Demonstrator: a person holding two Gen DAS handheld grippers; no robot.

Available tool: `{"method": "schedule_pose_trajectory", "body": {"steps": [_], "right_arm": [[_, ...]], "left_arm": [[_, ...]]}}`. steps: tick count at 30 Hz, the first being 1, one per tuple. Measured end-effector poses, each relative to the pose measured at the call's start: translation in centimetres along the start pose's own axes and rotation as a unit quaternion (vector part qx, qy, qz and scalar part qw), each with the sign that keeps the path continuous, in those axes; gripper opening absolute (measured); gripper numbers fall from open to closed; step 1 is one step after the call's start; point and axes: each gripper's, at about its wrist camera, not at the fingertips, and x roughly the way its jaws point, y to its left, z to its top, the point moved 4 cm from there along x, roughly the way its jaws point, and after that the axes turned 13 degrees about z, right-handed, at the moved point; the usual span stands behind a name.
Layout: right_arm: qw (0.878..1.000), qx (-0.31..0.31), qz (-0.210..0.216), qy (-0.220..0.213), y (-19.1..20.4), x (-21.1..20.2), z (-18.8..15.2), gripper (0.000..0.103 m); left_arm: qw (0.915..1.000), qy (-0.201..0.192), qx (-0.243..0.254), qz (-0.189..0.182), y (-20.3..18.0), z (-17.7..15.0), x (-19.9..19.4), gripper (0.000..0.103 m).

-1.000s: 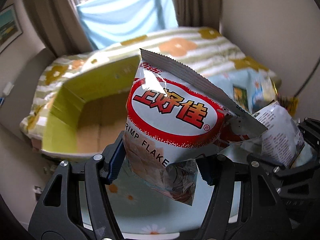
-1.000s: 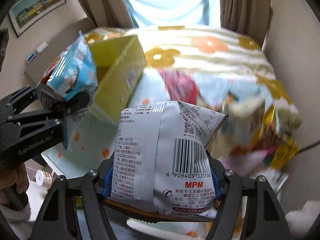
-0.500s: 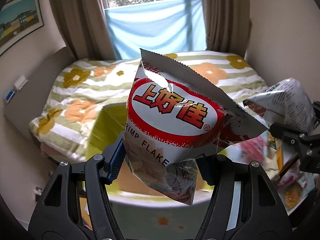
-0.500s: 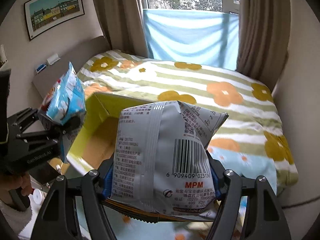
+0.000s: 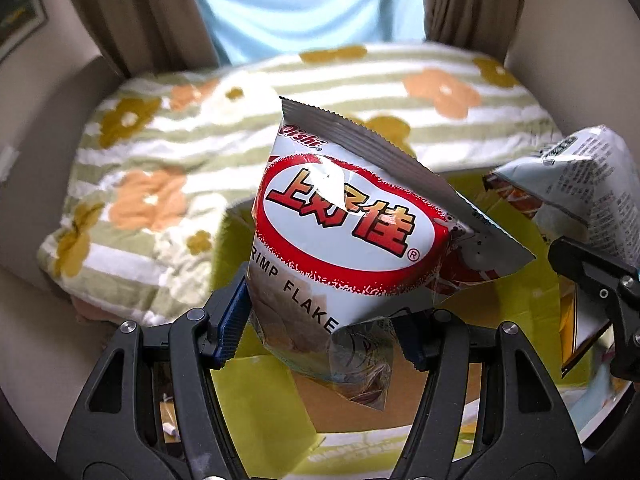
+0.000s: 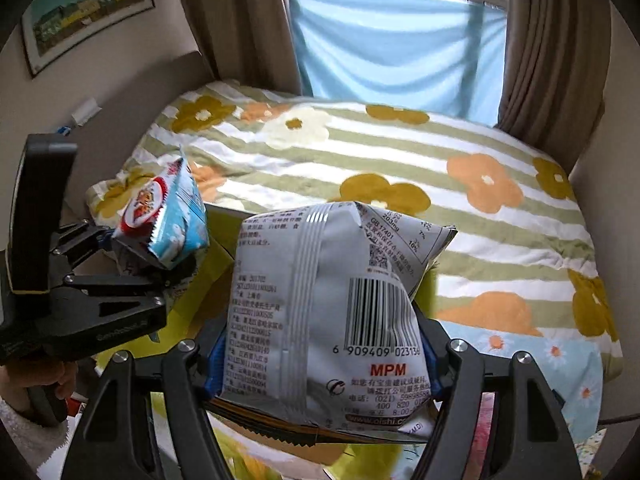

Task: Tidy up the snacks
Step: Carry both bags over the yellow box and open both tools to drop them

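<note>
Red-and-white foil shrimp flake bag (image 5: 352, 236) clamped between blue pads of left tool (image 5: 320, 334), held in air above open yellow-green cardboard box (image 5: 264, 396) with brown floor. Grey foil snack bag, barcode side facing camera (image 6: 332, 320), gripped by right tool (image 6: 320, 354), also over box, just right of first bag. Box sits near foot edge of bed with striped floral quilt (image 6: 400, 152). Blue sheet (image 6: 392, 44) covers window behind.

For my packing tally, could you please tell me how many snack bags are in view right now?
2. One shrimp flakes bag is clamped in the left gripper; a second bag, barcode side showing, is in the right gripper. Both are above the yellow-green box. Others may be hidden.
</note>
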Motion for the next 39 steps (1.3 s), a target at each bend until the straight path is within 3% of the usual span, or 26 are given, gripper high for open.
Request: {"method": "schedule_pose_trajectory", "body": {"steps": [8,10,12,16,26,27,30,31,39], "right_arm": [[0.999,0.032,-0.012,0.027,-1.8,3.4,-0.3,0.069],[0.999,0.037,-0.013,0.027,-2.1,3.6,-0.3,0.069],[0.999,0.044,-0.011,0.029,-2.6,3.7,-0.5,0.069],[0.998,0.048,-0.012,0.035,-3.2,3.7,-1.1,0.069],[0.999,0.028,0.000,0.030,-2.1,3.7,-1.8,0.070],[0.999,0.024,0.003,0.029,-1.9,3.8,-1.7,0.073],[1.000,0.016,-0.006,0.024,-1.6,4.2,-1.9,0.098],[1.000,0.010,-0.007,0.013,-1.4,4.1,-2.0,0.102],[1.000,-0.005,-0.010,0.015,-0.5,2.7,-4.0,0.102]], "left_arm": [[0.9982,0.042,0.034,-0.024,-2.0,-1.6,4.8,0.063],[0.9977,0.045,0.049,-0.011,-2.5,-1.8,5.1,0.073],[0.9978,0.039,0.051,-0.016,-2.7,-2.3,4.8,0.102],[0.9972,0.043,0.049,-0.036,-2.8,-3.6,4.3,0.103],[0.9987,0.037,0.007,-0.034,-0.8,-5.3,1.9,0.103],[0.9988,0.035,0.003,-0.032,-0.5,-5.4,1.6,0.103],[0.9989,0.035,-0.008,-0.030,0.2,-6.1,1.0,0.103],[0.9989,0.036,-0.011,-0.028,0.3,-6.2,0.9,0.103],[0.9982,0.040,-0.033,-0.028,1.2,-7.9,0.0,0.103]]}}
